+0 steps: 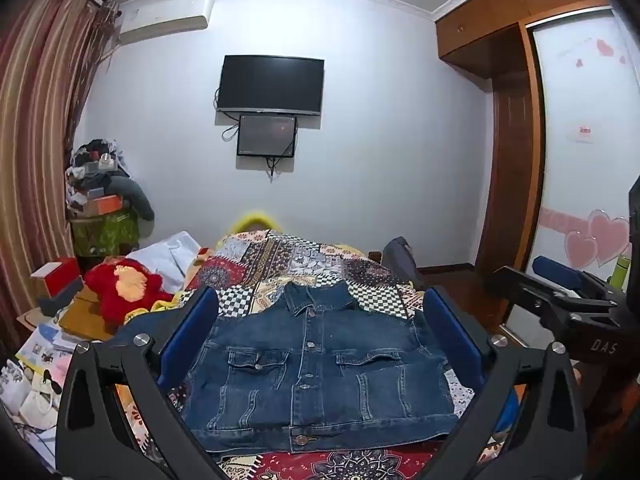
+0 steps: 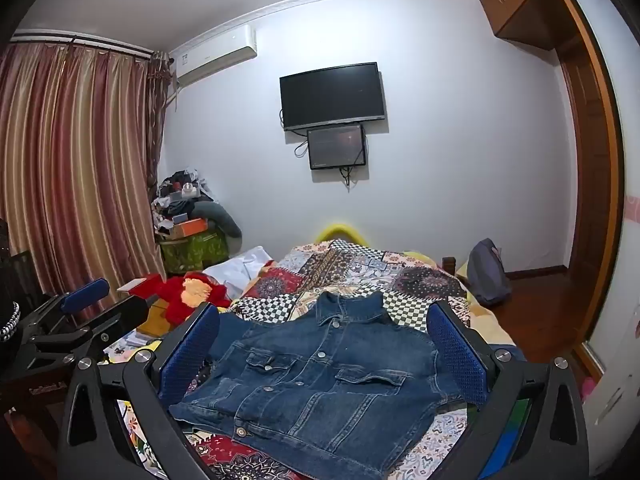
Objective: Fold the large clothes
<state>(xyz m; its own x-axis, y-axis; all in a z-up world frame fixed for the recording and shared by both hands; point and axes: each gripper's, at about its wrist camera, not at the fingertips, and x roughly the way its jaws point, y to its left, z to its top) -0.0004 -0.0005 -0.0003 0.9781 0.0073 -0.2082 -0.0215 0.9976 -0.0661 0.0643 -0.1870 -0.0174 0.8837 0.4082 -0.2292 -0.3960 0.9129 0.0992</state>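
A dark blue denim jacket (image 1: 316,372) lies front side up on the patterned bedspread (image 1: 296,260), buttoned, collar toward the far wall, sleeves tucked out of sight. It also shows in the right wrist view (image 2: 320,384). My left gripper (image 1: 320,340) is open and empty, held above the jacket's near side, blue pads wide apart. My right gripper (image 2: 324,348) is open and empty, held likewise. The right gripper shows at the right edge of the left wrist view (image 1: 568,304); the left gripper shows at the left edge of the right wrist view (image 2: 76,320).
A red plush toy (image 1: 120,288) and a white pillow (image 1: 168,256) lie left of the jacket. Boxes and papers (image 1: 52,332) clutter the left side. A grey backpack (image 2: 486,274) sits at the bed's far right corner. A wardrobe (image 1: 516,152) stands to the right.
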